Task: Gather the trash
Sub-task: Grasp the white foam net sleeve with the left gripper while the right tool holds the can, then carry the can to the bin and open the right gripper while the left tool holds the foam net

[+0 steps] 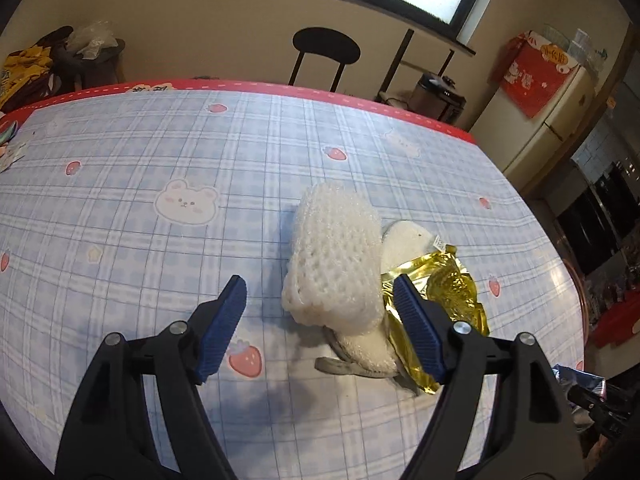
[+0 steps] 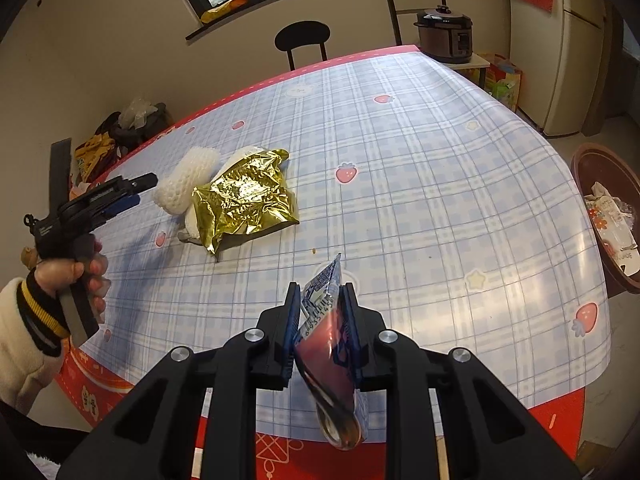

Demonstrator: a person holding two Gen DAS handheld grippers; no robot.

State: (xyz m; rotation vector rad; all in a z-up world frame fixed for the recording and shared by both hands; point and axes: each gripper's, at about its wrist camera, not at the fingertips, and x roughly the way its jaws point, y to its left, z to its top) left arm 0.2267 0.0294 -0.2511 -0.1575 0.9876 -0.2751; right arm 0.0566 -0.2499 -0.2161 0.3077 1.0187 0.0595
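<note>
**A:** Your right gripper (image 2: 320,316) is pinching a small red and blue wrapper (image 2: 332,344). The pads are pressing its crumpled middle, the printed end is sticking up past the fingertips and the open end is hanging down over the near edge of the table (image 2: 420,152). You are holding it clear of the cloth, which I judge is so you can carry it off without dragging it.

**B:** And where are you taking it?

**A:** Probably to the dark red bin (image 2: 592,168), which is standing on the floor off the table's right side. It is already holding white and printed packaging; I cannot tell how full it is.

**B:** What is the left gripper (image 1: 320,304) doing?

**A:** Its jaws are standing spread, gripping nothing. In the left wrist view the white foam net (image 1: 336,260) is lying between the fingers but further off, and no pad is touching it. You are pointing the tool down at the heap, which looks like lining up for a pick.

**B:** What is in the heap?

**A:** The foam net is leaning on a pale white piece (image 1: 404,240), with the gold foil bag (image 2: 244,200) touching it on the right. All three are lying together on the left, far part of the table, well apart from the wrapper you are holding. The foil is sitting crumpled and open, so I expect it to crush easily under the pads.
</note>
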